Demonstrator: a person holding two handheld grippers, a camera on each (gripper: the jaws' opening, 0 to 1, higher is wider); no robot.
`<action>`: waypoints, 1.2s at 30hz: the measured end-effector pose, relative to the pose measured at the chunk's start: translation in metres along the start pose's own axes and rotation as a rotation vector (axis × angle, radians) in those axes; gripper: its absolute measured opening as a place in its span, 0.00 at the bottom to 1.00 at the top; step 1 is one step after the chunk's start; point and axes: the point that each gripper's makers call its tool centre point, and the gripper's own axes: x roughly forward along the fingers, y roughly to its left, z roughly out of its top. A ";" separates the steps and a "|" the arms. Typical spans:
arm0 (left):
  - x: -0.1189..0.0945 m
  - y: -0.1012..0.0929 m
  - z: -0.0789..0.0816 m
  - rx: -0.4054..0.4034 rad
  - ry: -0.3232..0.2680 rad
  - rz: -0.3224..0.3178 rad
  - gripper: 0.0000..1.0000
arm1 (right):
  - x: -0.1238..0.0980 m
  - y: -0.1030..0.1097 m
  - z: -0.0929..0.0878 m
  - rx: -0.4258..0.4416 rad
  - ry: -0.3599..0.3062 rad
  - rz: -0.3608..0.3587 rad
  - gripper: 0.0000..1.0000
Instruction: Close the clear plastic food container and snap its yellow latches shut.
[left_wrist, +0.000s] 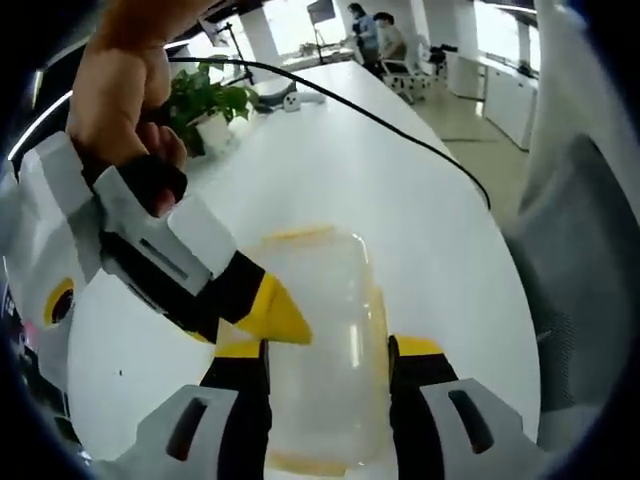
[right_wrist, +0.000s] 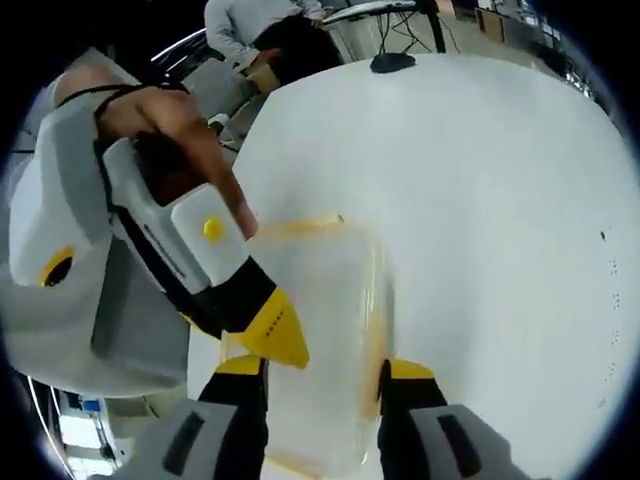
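Note:
The clear plastic food container (left_wrist: 320, 290) lies lid-on upon the white table (left_wrist: 400, 200), with a yellow latch (left_wrist: 297, 234) at its far end. My left gripper (left_wrist: 327, 350) is open, its yellow-tipped jaws standing either side of the container. My right gripper (left_wrist: 275, 312), held by a hand, reaches in from the left with its yellow tip at the container's left edge. In the right gripper view the container (right_wrist: 325, 300) sits between the open jaws of my right gripper (right_wrist: 325, 368), and my left gripper (right_wrist: 275, 335) has its tip on the container's left rim. Whether any jaw presses the plastic I cannot tell.
A potted plant (left_wrist: 205, 100) and a black cable (left_wrist: 400, 130) lie further along the table. People (left_wrist: 375, 35) sit at its far end. A grey chair (left_wrist: 590, 250) stands to the right. A seated person (right_wrist: 260, 30) and a black round base (right_wrist: 392, 62) show beyond the table (right_wrist: 500, 200).

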 end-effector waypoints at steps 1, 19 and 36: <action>0.000 -0.001 0.000 0.003 0.002 0.003 0.44 | 0.000 0.001 -0.001 0.000 -0.003 -0.005 0.42; 0.003 -0.004 -0.002 0.057 0.062 0.076 0.43 | -0.005 0.002 0.004 -0.098 0.109 -0.141 0.41; 0.000 0.000 -0.002 0.048 -0.013 0.110 0.44 | -0.011 0.000 0.004 -0.094 0.037 -0.185 0.42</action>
